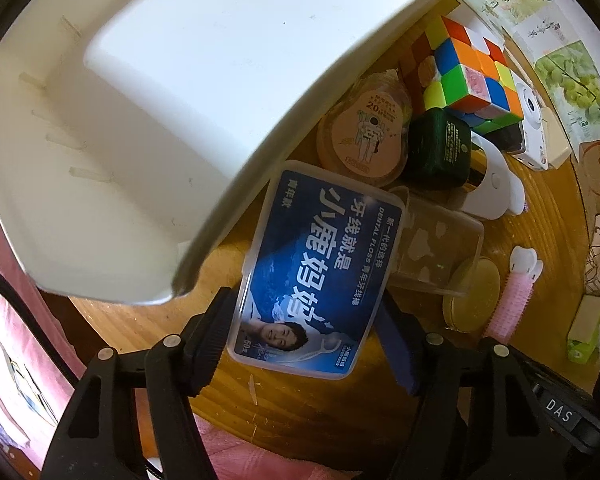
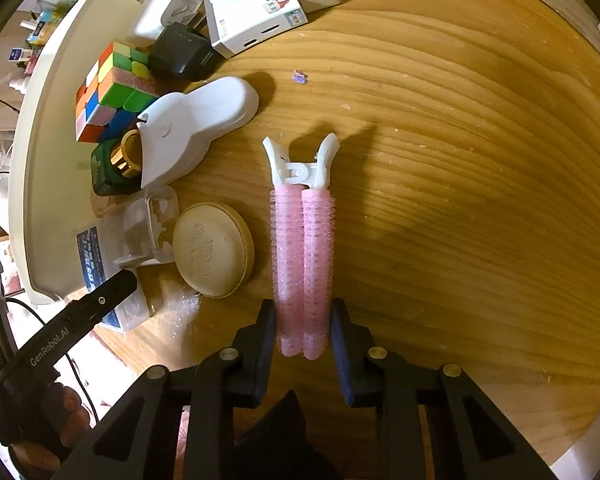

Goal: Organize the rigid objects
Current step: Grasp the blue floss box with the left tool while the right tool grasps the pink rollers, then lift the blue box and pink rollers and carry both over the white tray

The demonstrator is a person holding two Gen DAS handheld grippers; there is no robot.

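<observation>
My left gripper [image 1: 306, 336] is shut on a clear dental floss box [image 1: 320, 268] with a blue label, held just beside the rim of a white bin [image 1: 152, 120]. The box also shows in the right wrist view [image 2: 112, 280], with the left gripper's finger over it. My right gripper [image 2: 303, 344] has its jaws around the end of a pink hair roller clip [image 2: 303, 240] with a white clamp end, lying on the wooden table [image 2: 460, 200]. The jaws touch or nearly touch the clip's sides.
Beside the bin lie a Rubik's cube [image 2: 108, 92], a dark green jar [image 2: 112, 172], a white clip-shaped holder [image 2: 196, 128], a round cream compact [image 2: 212, 250], a clear case [image 2: 148, 224], a black cube [image 2: 184, 56] and a white camera [image 2: 252, 4].
</observation>
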